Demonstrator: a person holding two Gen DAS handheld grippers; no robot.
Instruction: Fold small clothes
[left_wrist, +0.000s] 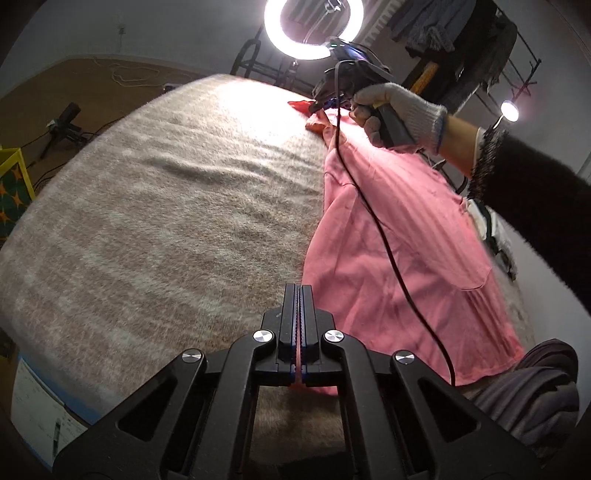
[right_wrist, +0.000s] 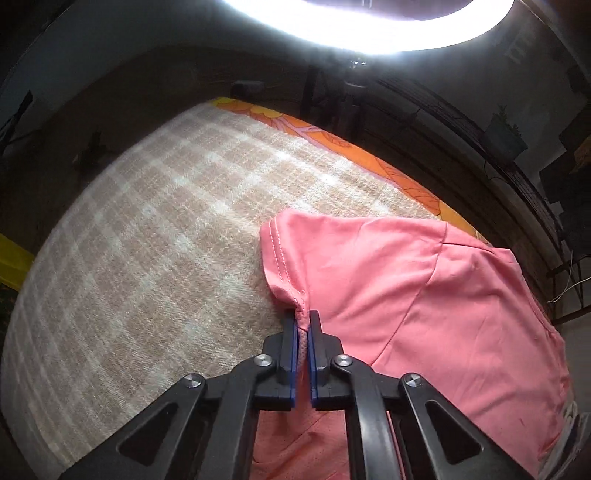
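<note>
A pink T-shirt (left_wrist: 399, 240) lies on the beige checked blanket (left_wrist: 166, 206) at the right of the left wrist view. My left gripper (left_wrist: 299, 291) is shut on its near edge, with pink cloth showing between the jaws. My right gripper (left_wrist: 325, 105), held by a gloved hand, is shut on the shirt's far end. In the right wrist view my right gripper (right_wrist: 303, 317) pinches the shirt (right_wrist: 424, 295) at the underarm seam, and the sleeve (right_wrist: 295, 243) spreads just beyond the fingertips.
A ring light (left_wrist: 314, 29) stands behind the far edge. A dark grey garment (left_wrist: 543, 391) lies at the near right. A black cable (left_wrist: 388, 240) runs across the shirt. A clothes rack (left_wrist: 480, 44) stands at the back right. Papers (left_wrist: 37, 406) lie at the near left.
</note>
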